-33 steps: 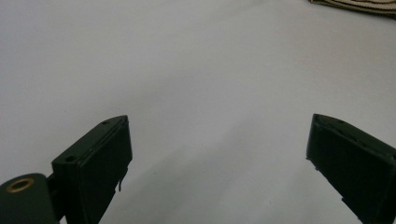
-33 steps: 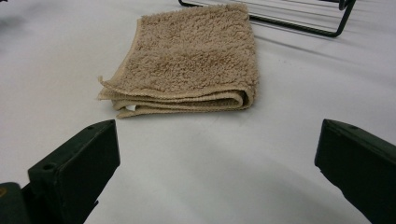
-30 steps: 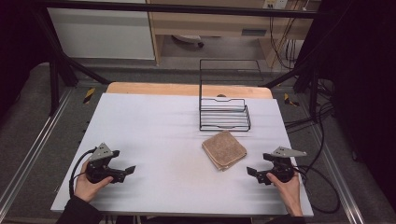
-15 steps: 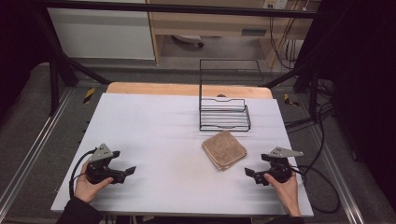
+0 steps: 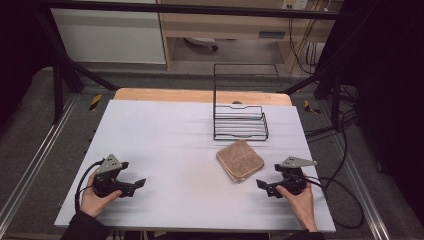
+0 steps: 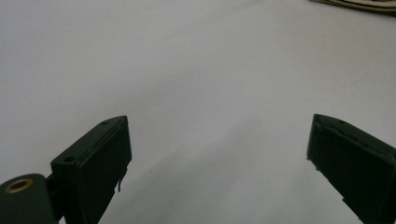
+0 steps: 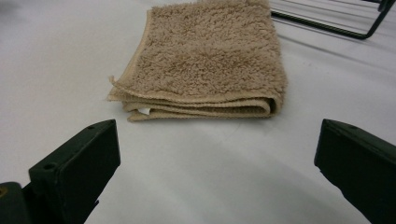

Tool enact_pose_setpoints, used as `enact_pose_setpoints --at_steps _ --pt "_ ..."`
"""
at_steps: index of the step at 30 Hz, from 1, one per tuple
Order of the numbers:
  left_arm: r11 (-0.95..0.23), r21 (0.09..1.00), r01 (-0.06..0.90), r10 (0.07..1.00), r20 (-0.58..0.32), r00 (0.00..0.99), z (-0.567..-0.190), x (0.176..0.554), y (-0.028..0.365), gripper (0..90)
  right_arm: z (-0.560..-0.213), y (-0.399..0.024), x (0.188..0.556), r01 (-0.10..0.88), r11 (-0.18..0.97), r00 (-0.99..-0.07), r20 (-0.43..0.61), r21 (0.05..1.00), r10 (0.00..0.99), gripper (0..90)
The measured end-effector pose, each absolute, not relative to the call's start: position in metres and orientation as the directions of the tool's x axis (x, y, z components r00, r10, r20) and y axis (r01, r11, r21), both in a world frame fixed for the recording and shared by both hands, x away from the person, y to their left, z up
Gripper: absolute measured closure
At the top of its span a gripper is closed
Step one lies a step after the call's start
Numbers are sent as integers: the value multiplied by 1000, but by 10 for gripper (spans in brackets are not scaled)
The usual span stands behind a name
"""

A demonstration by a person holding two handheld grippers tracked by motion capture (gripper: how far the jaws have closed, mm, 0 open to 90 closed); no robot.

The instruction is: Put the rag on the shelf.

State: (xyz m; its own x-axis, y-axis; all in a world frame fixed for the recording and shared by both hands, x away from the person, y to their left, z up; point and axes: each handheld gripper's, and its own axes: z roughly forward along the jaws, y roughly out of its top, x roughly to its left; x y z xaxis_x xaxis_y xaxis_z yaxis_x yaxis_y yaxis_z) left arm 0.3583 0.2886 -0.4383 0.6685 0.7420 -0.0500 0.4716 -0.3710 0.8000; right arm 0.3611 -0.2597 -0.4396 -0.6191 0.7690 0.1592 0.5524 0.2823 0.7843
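A folded tan towel [image 5: 240, 160] lies flat on the white table [image 5: 170, 145], right of centre; in the right gripper view the towel [image 7: 210, 60] sits just beyond the jaws with its folded edges facing me. My right gripper [image 5: 265, 186] rests low near the front right, a short way from the towel's near corner, open and empty [image 7: 215, 163]. My left gripper [image 5: 136, 185] rests at the front left, open with nothing between its jaws [image 6: 219, 158]; a strip of the towel [image 6: 359, 4] shows at the top right of its view.
A black wire rack [image 5: 240, 117] with a tall back frame stands behind the towel, and its base bar [image 7: 327, 25] appears in the right gripper view. Cables [image 5: 345, 200] trail off the table's right side. A wooden strip [image 5: 200, 96] borders the far edge.
My right gripper has crept slightly leftward, toward the towel's near corner. The left gripper and the towel have stayed put.
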Motion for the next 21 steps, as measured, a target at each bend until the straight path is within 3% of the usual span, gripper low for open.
enact_pose_setpoints --at_steps 10,21 --pt "-373 797 475 745 -48 666 -438 358 288 66 -435 -239 364 539 283 -630 157 794 760 39" --pt "-371 797 477 749 -47 661 -438 358 289 70 -436 -239 391 567 261 -527 101 781 844 162"
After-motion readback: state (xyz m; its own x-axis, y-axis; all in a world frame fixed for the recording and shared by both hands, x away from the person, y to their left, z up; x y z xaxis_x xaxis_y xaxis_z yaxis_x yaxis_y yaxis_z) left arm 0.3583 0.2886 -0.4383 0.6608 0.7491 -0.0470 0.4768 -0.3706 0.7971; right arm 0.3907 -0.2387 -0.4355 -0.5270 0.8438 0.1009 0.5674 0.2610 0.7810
